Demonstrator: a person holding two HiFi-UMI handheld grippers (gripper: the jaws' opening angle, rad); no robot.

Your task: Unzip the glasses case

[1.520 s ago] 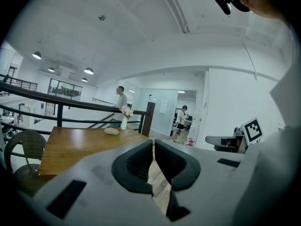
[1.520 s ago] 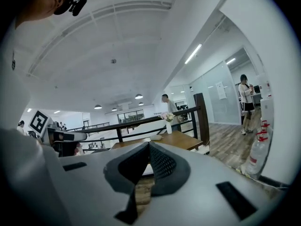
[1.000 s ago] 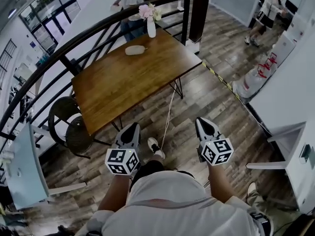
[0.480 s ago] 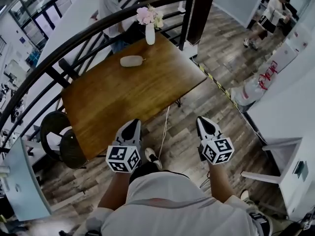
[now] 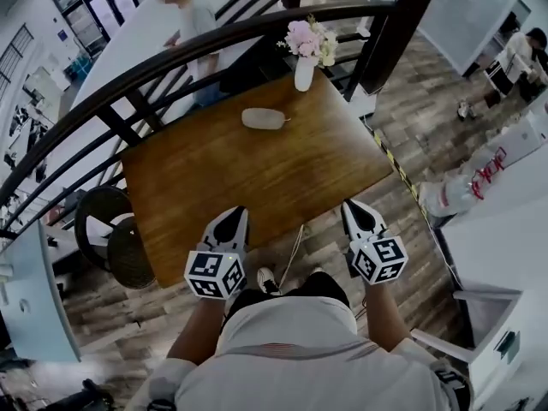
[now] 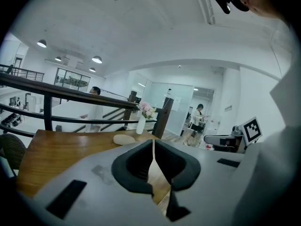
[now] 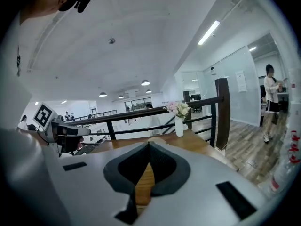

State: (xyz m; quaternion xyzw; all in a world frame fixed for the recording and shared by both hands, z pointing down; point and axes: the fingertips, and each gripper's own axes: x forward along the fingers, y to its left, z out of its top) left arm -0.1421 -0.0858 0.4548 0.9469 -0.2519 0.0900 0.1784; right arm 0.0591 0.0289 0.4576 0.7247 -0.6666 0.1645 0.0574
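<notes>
The glasses case (image 5: 263,119) is a pale beige oval lying at the far side of the wooden table (image 5: 214,187), zipper pull to its right. In the left gripper view the case (image 6: 123,139) shows small, far beyond the jaws. My left gripper (image 5: 233,217) hangs over the table's near edge, shut with nothing in it. My right gripper (image 5: 353,206) is level with it near the table's near right corner, also shut and empty. Both point toward the case from far off. The jaws meet in the left gripper view (image 6: 153,141) and the right gripper view (image 7: 149,142).
A white vase of pink flowers (image 5: 305,62) stands at the table's far right corner, right of the case. A dark curved railing (image 5: 171,58) runs behind the table, with a person (image 5: 193,24) beyond it. A round black chair (image 5: 111,238) sits left of the table.
The person holding the grippers has walked toward the table; both grippers went from over the floor to the table's near edge. Both stayed shut. The person behind the railing has shifted.
</notes>
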